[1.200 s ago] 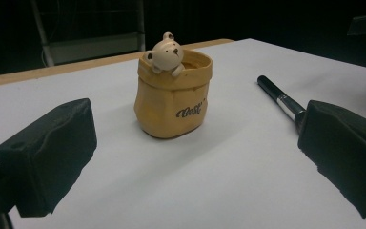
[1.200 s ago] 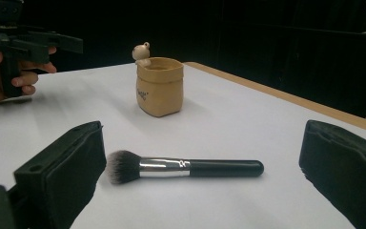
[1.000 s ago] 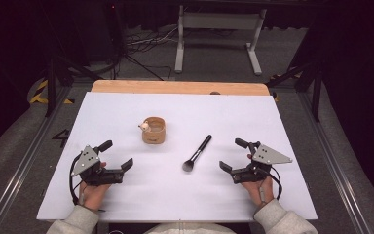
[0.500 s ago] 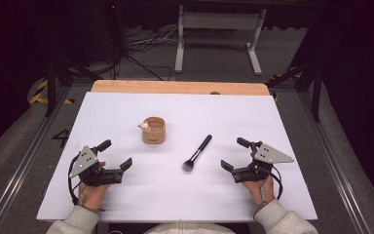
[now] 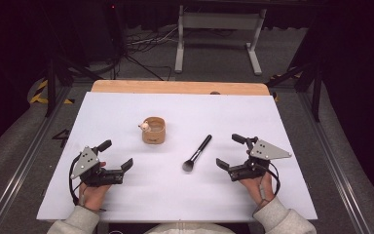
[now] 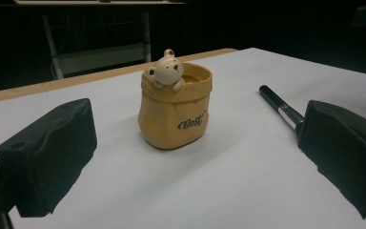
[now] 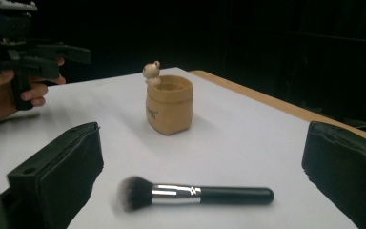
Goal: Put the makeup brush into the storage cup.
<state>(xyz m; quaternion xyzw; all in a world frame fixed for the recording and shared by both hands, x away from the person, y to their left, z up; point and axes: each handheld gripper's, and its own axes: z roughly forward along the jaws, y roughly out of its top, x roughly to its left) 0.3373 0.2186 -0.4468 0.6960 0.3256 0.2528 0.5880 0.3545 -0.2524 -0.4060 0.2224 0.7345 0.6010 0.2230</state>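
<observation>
A white table (image 5: 292, 126) spreads under both tools, with a strip of bare wood along the edge farthest from them. Between the two, and a little beyond their tips, stands a tan sack-shaped pot (image 5: 153, 130) with a small bear figure (image 6: 166, 68) peeking over its rim; in the left gripper view it sits upright straight ahead, framed by the two black jaws and well clear of them. The left gripper (image 5: 116, 157) rests low near the table's near edge, jaws wide apart and holding nothing. The right gripper (image 5: 233, 152) lies opposite it, jaws likewise spread and empty. A makeup brush (image 5: 197, 153) lies flat just ahead of the right gripper, on the side toward the left one, bristle head nearer the person and black handle angled away; in the right gripper view it lies crosswise between the jaws, touching neither.
</observation>
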